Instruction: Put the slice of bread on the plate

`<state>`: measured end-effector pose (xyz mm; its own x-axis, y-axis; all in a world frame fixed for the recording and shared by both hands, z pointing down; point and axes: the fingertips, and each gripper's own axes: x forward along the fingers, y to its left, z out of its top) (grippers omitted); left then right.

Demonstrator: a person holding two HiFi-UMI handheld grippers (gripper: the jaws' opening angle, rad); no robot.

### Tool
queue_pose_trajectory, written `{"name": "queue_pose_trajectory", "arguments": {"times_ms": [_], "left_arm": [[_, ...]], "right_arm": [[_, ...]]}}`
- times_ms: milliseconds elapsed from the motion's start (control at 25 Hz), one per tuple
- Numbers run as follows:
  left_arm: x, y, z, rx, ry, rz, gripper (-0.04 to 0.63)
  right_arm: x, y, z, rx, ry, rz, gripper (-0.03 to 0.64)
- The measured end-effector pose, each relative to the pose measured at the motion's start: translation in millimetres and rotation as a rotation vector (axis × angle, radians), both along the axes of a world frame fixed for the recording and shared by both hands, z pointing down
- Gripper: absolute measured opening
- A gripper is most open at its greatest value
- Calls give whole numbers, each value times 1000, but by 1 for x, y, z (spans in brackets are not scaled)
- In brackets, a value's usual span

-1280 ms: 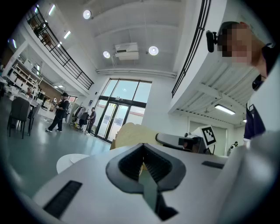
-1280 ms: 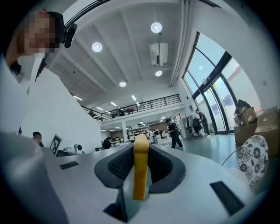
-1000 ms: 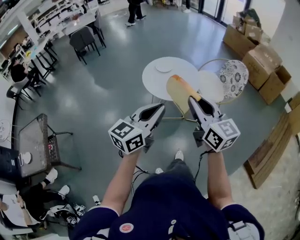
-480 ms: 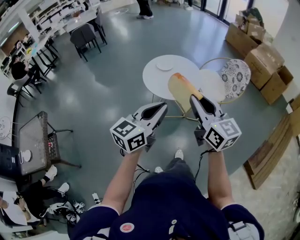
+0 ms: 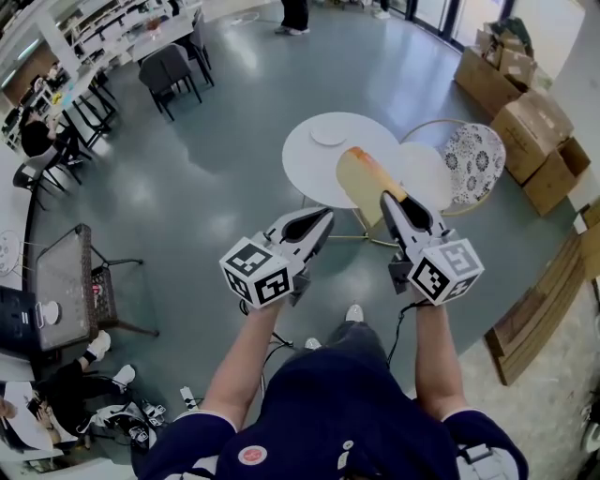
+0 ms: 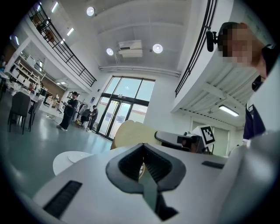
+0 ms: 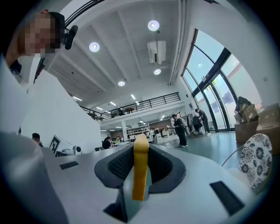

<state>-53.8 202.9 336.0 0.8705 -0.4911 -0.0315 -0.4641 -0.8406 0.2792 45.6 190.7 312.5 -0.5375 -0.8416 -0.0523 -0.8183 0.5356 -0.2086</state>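
Observation:
A pale slice of bread (image 5: 361, 178) with a browned crust sticks out in front of my right gripper (image 5: 389, 198), which is shut on its near end. The right gripper view shows the bread (image 7: 141, 168) edge-on, pinched between the dark pads. The slice hangs over the near rim of a round white table (image 5: 309, 169). A small white plate (image 5: 328, 136) lies on the table's far side. My left gripper (image 5: 322, 216) hovers level to the left of the bread, jaws shut and holding nothing. In the left gripper view the bread (image 6: 131, 133) and right gripper (image 6: 183, 139) show beyond the jaws.
A chair with a floral cushion (image 5: 471, 155) stands right of the table. Cardboard boxes (image 5: 530, 122) line the right wall, with wooden boards (image 5: 534, 319) on the floor. A black mesh table (image 5: 66, 281) stands at left, dark chairs (image 5: 173, 75) at upper left, and a person (image 5: 295, 11) far off.
Both grippers have edged forward toward the round table, the bread still held in the right one. The jaws look the same.

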Motion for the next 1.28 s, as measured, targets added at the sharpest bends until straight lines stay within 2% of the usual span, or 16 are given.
{"name": "queue_pose_trajectory", "arguments": {"times_ms": [240, 440, 880, 1280], "left_arm": [[17, -37, 5, -18, -14, -23, 6], [27, -71, 9, -23, 2, -74, 6], [72, -128, 18, -48, -16, -149, 6], [83, -175, 23, -49, -26, -170, 6]], "right_arm": [[14, -37, 5, -14, 1, -37, 86], [26, -70, 8, -11, 2, -72, 86], [72, -132, 4, 6, -26, -170, 86], [85, -181, 16, -13, -41, -194, 86]]}}
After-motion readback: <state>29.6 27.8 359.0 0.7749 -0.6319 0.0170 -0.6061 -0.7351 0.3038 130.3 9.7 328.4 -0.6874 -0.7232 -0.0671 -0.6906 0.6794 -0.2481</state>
